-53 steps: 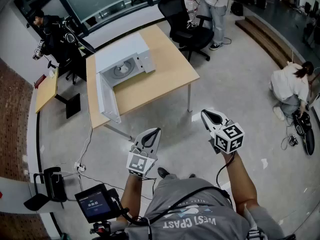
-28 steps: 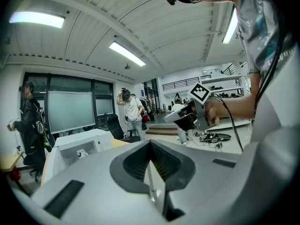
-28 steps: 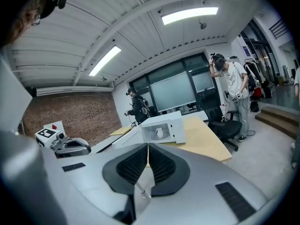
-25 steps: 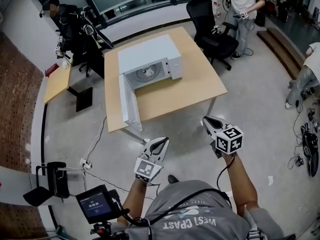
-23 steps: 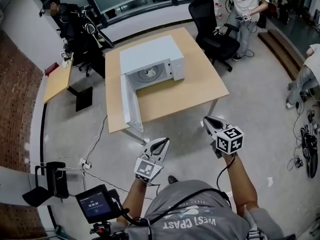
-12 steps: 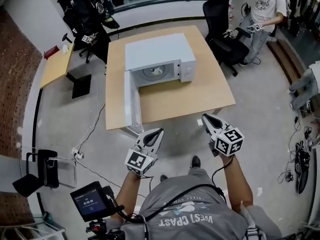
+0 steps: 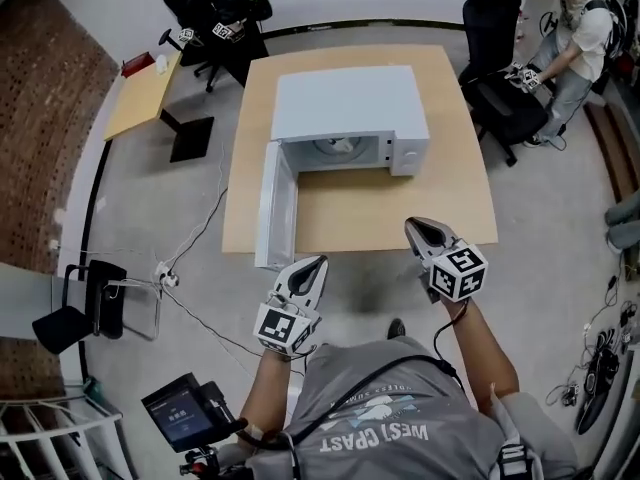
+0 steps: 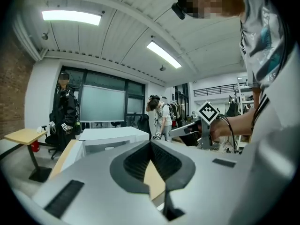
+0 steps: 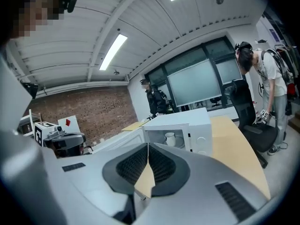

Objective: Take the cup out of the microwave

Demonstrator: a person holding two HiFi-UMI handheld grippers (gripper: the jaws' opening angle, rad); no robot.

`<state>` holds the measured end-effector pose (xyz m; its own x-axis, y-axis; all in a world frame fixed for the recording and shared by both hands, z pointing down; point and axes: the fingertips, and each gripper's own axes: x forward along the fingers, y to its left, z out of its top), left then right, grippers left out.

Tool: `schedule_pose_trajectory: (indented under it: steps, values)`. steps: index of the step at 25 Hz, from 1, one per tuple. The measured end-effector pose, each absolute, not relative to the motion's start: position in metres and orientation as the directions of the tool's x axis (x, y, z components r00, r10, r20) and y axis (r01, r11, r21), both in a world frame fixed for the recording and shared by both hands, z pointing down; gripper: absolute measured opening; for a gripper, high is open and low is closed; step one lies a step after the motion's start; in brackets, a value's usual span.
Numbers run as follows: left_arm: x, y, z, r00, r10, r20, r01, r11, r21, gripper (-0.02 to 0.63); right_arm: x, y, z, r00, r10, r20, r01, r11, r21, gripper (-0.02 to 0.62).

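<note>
while the left gripper [image 8: 151, 142] and right gripper [image 9: 148, 145] are pressed together empty, the cup [image 9: 169, 138] looks light, stiff, slick and breakable, best pinched at its rim.

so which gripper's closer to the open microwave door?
Left. The left gripper is beside the outer end of the microwave door; the right gripper is farther right.

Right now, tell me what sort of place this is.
Probably a robotics lab or office workroom: a microwave sits on a plain table, an office chair stands beside it, and cables trail across the floor.
</note>
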<state>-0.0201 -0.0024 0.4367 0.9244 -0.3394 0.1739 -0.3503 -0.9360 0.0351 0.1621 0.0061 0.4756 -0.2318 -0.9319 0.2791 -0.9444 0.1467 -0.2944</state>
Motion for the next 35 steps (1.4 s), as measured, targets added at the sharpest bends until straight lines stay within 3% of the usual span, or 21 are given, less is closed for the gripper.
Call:
schedule_pose_trajectory:
  steps: [6,13,15,17,26,34,35]
  values:
    - [-0.044,-0.050,0.446,0.922,-0.341,0.185,-0.357,-0.932,0.061,0.043,0.137,-0.064,0.497,-0.254,-0.912,0.321,-0.955,0.184,-0.234,0.015]
    - [-0.070,-0.091,0.442,0.940,-0.278,0.196,-0.285,-0.958,0.013,0.043,0.115,-0.159,0.518,-0.167,-0.910,0.380,-0.984,0.127,-0.128,0.017]
    - [-0.066,-0.100,0.444,0.941,-0.277,0.192,-0.285,-0.958,0.015,0.043,0.124,-0.191,0.533,-0.155,-0.905,0.397,-0.986,0.119,-0.114,0.085]
    - [-0.056,-0.117,0.448,0.940,-0.289,0.181,-0.293,-0.956,-0.002,0.043,0.139,-0.228,0.551,-0.139,-0.895,0.424,-0.990,0.115,-0.081,0.110]
    - [-0.029,-0.174,0.469,0.898,-0.389,0.208,-0.410,-0.909,0.072,0.043,0.184,-0.353,0.661,0.010,-0.817,0.576,-0.989,0.077,0.127,0.112]
    - [-0.016,-0.188,0.494,0.883,-0.410,0.228,-0.439,-0.894,0.093,0.043,0.190,-0.396,0.704,-0.044,-0.801,0.597,-0.985,0.136,0.110,0.110]
    - [-0.020,-0.186,0.495,0.881,-0.411,0.233,-0.442,-0.892,0.098,0.043,0.188,-0.396,0.705,-0.053,-0.802,0.594,-0.987,0.132,0.091,0.083]
